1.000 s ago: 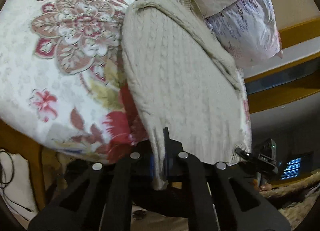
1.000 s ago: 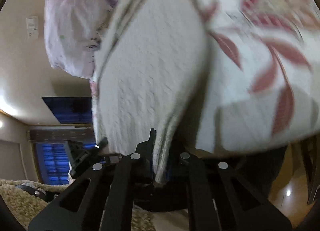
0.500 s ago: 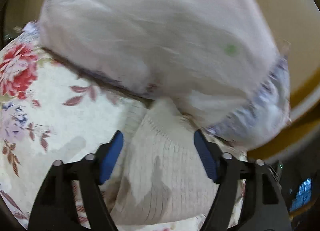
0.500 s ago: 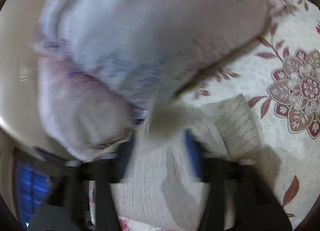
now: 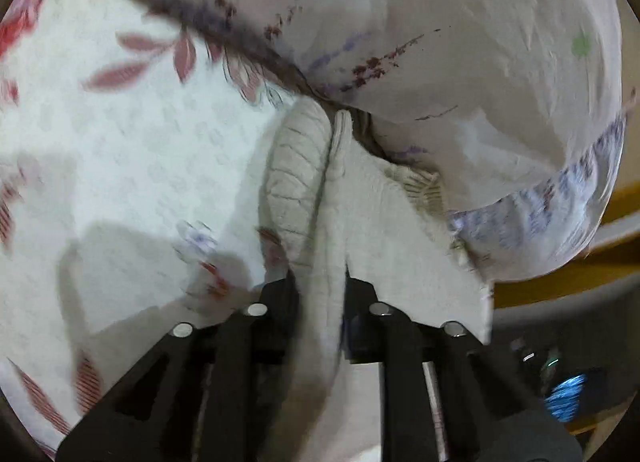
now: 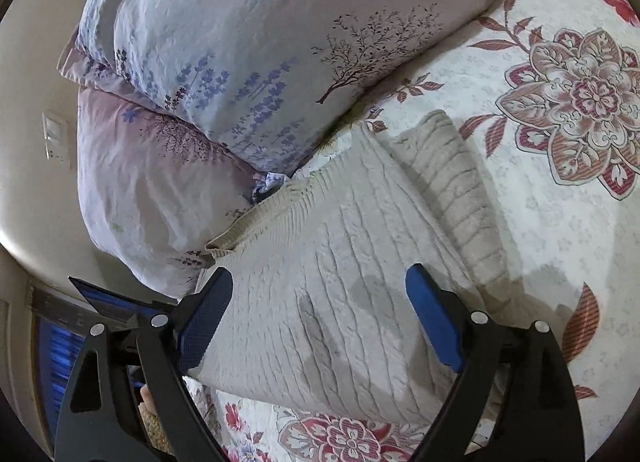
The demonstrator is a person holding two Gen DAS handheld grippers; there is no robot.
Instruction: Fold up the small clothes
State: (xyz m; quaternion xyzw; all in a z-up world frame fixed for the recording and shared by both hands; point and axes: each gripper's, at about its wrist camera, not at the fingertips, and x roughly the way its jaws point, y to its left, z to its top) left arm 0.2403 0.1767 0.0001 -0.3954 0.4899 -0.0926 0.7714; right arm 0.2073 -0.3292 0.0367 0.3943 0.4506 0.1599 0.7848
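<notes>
Sweater (image 6: 344,302): cream cable-knit, lying folded on the bed, its ribbed edge (image 6: 272,214) at 11 o'clock touching the pillows; a folded-in strip (image 6: 460,198) lies along its 2 o'clock side.
Left claw (image 5: 320,302): closed tight on a bunched fold of the sweater (image 5: 332,230), which runs up from between the fingers toward 12 o'clock; blue pads barely show.
Right claw (image 6: 320,334): spread wide, nothing between the blue pads (image 6: 432,318); it hangs over the sweater's middle, one finger at either side.
Bed cover (image 6: 560,182): white with red and pink flowers, under the sweater; bare stretch from 1 to 4 o'clock in the right wrist view, and from 8 to 11 o'clock in the left wrist view (image 5: 140,166).
Pillows (image 6: 248,42): two, pale lilac with purple sprigs and a tree print, stacked at 10 to 12 o'clock, hemming in the sweater's far edge.
Sweater's near edge: at 6 o'clock in the right wrist view, with flowered cover showing below it.
Bed edge: at 7 to 9 o'clock in the right wrist view, a cream wall (image 6: 36,166) and a blue-lit screen (image 6: 60,346) beyond it.
Left wrist view: partly blurred; fine detail of the cover cannot be told.
</notes>
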